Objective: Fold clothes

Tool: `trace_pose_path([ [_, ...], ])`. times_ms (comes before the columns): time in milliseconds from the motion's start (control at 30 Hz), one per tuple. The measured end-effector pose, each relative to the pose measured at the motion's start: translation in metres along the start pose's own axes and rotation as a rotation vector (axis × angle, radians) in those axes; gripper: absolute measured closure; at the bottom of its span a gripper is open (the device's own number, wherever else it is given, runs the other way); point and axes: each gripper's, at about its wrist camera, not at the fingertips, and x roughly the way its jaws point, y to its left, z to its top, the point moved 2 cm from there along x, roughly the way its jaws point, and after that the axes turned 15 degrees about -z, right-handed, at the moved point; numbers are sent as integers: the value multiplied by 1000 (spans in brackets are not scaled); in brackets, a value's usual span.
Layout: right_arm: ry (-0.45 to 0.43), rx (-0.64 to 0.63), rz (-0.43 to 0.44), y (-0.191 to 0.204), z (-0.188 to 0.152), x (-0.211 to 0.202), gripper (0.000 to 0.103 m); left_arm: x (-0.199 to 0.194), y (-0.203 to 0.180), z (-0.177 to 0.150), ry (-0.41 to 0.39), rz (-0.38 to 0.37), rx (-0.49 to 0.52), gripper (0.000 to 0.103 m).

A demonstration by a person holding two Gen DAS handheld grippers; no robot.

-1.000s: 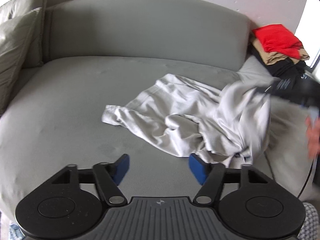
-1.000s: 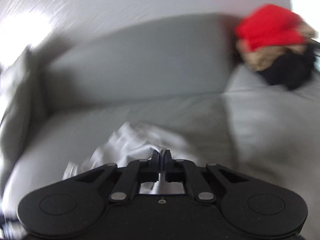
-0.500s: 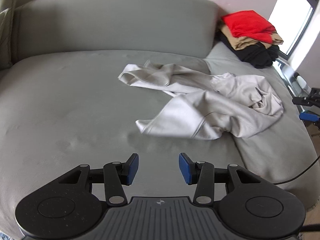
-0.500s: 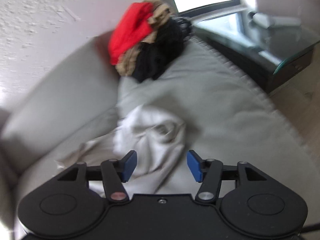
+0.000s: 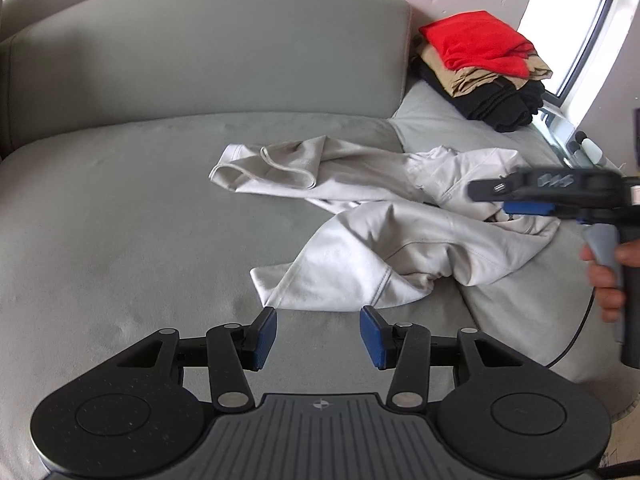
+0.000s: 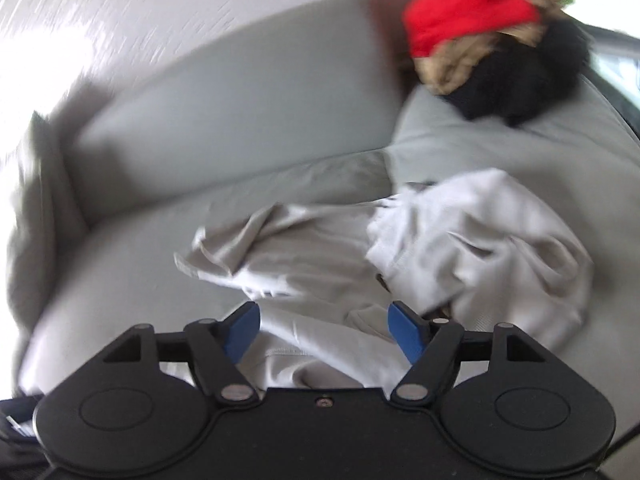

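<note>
Black hand-held gripper [image 5: 318, 334], blue pads [image 5: 265, 336]

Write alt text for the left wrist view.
A crumpled light grey garment lies unfolded on a grey sofa, just beyond the open left gripper. The right gripper, held in a hand, hovers over its right side; a stack of folded clothes sits behind.

pale grey garment [image 5: 392, 236], crumpled, unfolded, on sofa [image 5: 120, 208]
</note>
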Motion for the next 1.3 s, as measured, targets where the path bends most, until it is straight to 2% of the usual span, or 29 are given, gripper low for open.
trace_pose_path([
  [133,-9,-282,-58,37,-8,25,36,-5,3,-4,9,-2,-6,58],
  [167,-13,-359,-82,45,-13,30,45,-8,3,-5,10,0,0,58],
  [200,-29,-422,-117,51,-17,33,75,-11,2,-7,11,1,7,58],
  [233,-29,-458,-152,54,-19,36,96,-15,0,-8,9,1,17,58],
  [267,-29,-477,-174,55,-20,37,100,-19,-2,-10,7,1,27,58],
  [333,-32,-403,-130,50,-17,23,100,-30,-5,-12,-5,1,47,58],
  [400,-76,-358,-90,50,-21,-7,100,-44,-8,-15,-21,-1,68,58],
  [500,-106,-329,-47,55,-44,-52,100,-61,-13,-26,-15,-25,85,58],
  [567,-54,-333,-37,59,-73,-67,99,-72,-16,-35,-7,-44,95,58],
  [700,117,-348,-1,54,-130,-78,82,-86,-22,-57,30,-82,107,55],
  [767,130,-332,-4,45,-138,-90,73,-84,-22,-70,60,-96,100,55],
  [867,77,-248,14,31,-123,-110,60,-75,-20,-81,76,-106,54,56],
  [933,36,-169,46,23,-106,-114,57,-67,-18,-80,60,-115,10,59],
  [1000,-9,-132,27,17,-90,-105,52,-60,-19,-76,37,-112,-14,62],
  [1133,-39,-67,-2,9,-65,-64,53,-48,-26,-66,19,-102,-11,62],
  [1300,4,-163,-1,19,-50,-25,53,-37,-32,-62,33,-126,13,61],
])
